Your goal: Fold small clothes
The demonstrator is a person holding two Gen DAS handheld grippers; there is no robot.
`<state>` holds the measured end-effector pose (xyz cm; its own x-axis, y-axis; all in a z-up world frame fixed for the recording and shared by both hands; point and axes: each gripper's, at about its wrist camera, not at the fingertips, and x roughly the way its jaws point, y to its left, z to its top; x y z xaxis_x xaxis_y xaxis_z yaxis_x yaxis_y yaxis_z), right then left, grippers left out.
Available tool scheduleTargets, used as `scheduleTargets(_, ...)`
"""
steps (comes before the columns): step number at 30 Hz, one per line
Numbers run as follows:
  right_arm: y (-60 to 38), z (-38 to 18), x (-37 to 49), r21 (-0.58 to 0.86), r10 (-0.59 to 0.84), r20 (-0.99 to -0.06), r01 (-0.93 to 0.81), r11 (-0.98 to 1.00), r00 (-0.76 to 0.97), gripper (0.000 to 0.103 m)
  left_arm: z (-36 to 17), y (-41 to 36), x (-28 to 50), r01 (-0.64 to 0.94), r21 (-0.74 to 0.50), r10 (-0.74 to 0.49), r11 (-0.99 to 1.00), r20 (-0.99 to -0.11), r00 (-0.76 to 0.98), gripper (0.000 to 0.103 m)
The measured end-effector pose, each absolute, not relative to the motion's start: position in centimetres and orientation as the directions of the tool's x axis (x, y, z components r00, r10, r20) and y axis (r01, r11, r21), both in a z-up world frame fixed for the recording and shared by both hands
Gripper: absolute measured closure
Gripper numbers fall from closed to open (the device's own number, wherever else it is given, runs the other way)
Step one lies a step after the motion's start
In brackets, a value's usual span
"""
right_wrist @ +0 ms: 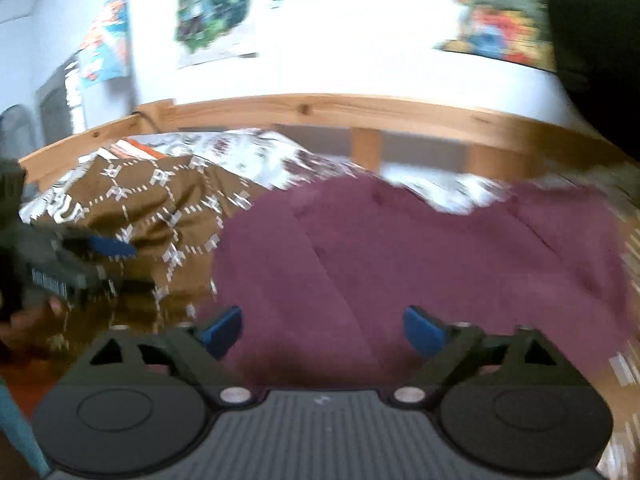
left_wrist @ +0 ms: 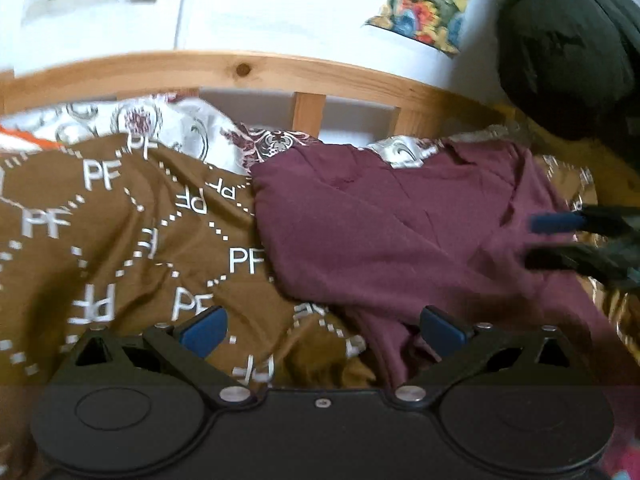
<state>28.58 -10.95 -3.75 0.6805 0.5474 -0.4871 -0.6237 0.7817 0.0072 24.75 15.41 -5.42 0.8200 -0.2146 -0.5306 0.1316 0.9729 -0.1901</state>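
Lying crumpled and spread across the bed, the maroon garment [left_wrist: 384, 232] is seen with its long axis running roughly from the near edge toward the wooden bed rail [left_wrist: 248, 68], a narrower part trailing down toward the left wrist camera; which end is the neck or hem cannot be told. It is being supported by a brown blanket [left_wrist: 120, 240] printed with white "PF" letters, and a white patterned sheet [left_wrist: 188, 128] is showing beyond both, just under the rail. The left gripper [left_wrist: 320, 326] is being held wide open, its 2 blue pads well apart, the right pad just over the garment's trailing edge and the left pad over the blanket; nothing is being gripped. The right gripper [right_wrist: 322, 326] is likewise being held wide open above the garment [right_wrist: 400, 256], empty, though blur is hiding whether its pads are touching the cloth. Posters [right_wrist: 216, 4] are hanging on the white wall behind.
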Motion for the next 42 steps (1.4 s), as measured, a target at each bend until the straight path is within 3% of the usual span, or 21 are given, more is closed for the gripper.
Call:
scheduleTargets(6,-2.4,-2.4,38.0,-0.007,0.598,-0.534,-0.71,0.704,0.598,0.045,-8.1,19.0,28.7,0.047,-0.469,-0.308,0.882,-0.497,0.811,0.001)
scheduleTargets(10,2.5,-2.7,42.5,0.0,0.605,-0.57,-0.736,0.677,0.557,0.049,-9.1,20.3,28.9,0.103,-0.582,-0.407,0.807,-0.421,0.81,0.001)
scheduleTargets(13,5.0,-3.6,45.0,0.035,0.599,-0.618,-0.743,0.668,0.51,0.057,-9.8,20.9,29.1,0.14,-0.685,-0.496,0.715,-0.355,0.792,0.001)
scheduleTargets(14,5.5,-3.9,45.4,0.04,0.599,-0.624,-0.745,0.666,0.502,0.069,-10.2,21.0,29.3,0.151,-0.728,-0.537,0.669,-0.333,0.775,0.002)
scheduleTargets(15,5.8,-4.2,45.6,0.046,0.599,-0.629,-0.746,0.665,0.496,0.088,-10.6,20.9,29.6,0.156,-0.759,-0.569,0.632,-0.317,0.759,0.003)
scheduleTargets(17,6.2,-4.5,45.9,0.061,0.601,-0.631,-0.741,0.669,0.49,0.098,-11.4,20.6,30.0,0.149,-0.789,-0.594,0.596,-0.308,0.744,0.003)
scheduleTargets(22,5.7,-4.1,46.0,0.112,0.642,-0.585,-0.735,0.669,0.495,0.099,-12.6,20.2,31.6,0.116,-0.823,-0.588,0.556,-0.291,0.755,0.005)
scheduleTargets(24,5.5,-3.9,45.9,0.109,0.643,-0.576,-0.732,0.672,0.505,0.099,-12.6,19.8,32.2,0.112,-0.832,-0.585,0.544,-0.28,0.761,0.012)
scheduleTargets(26,5.5,-3.8,45.9,0.103,0.637,-0.579,-0.73,0.675,0.508,0.099,-12.7,19.4,32.7,0.07,-0.824,-0.558,0.562,-0.315,0.767,0.047)
scheduleTargets(27,5.6,-3.8,45.9,0.098,0.631,-0.585,-0.727,0.679,0.51,0.099,-12.8,19.2,33.0,0.033,-0.815,-0.537,0.579,-0.351,0.767,0.058)
scheduleTargets(28,5.6,-3.9,45.9,0.093,0.625,-0.59,-0.727,0.681,0.511,0.099,-13.0,19.3,33.1,-0.005,-0.804,-0.51,0.595,-0.383,0.77,0.075)
scheduleTargets(29,5.5,-3.8,45.8,0.088,0.622,-0.592,-0.727,0.681,0.512,0.099,-13.2,19.5,33.0,-0.03,-0.803,-0.494,0.596,-0.395,0.774,0.086)
scheduleTargets(31,5.4,-3.8,45.8,0.08,0.619,-0.593,-0.728,0.681,0.514,0.099,-13.8,20.2,32.6,-0.075,-0.826,-0.474,0.558,-0.392,0.789,0.093)
scheduleTargets(39,5.9,-3.8,45.0,0.021,0.622,-0.542,-0.731,0.682,0.565,0.099,-10.8,18.8,29.9,-0.117,-0.7,-0.28,0.704,-0.425,0.861,0.096)
scheduleTargets(42,6.4,-4.3,44.8,-0.002,0.611,-0.549,-0.732,0.681,0.57,0.099,-10.8,18.6,30.2,-0.149,-0.673,-0.263,0.724,-0.469,0.843,0.084)
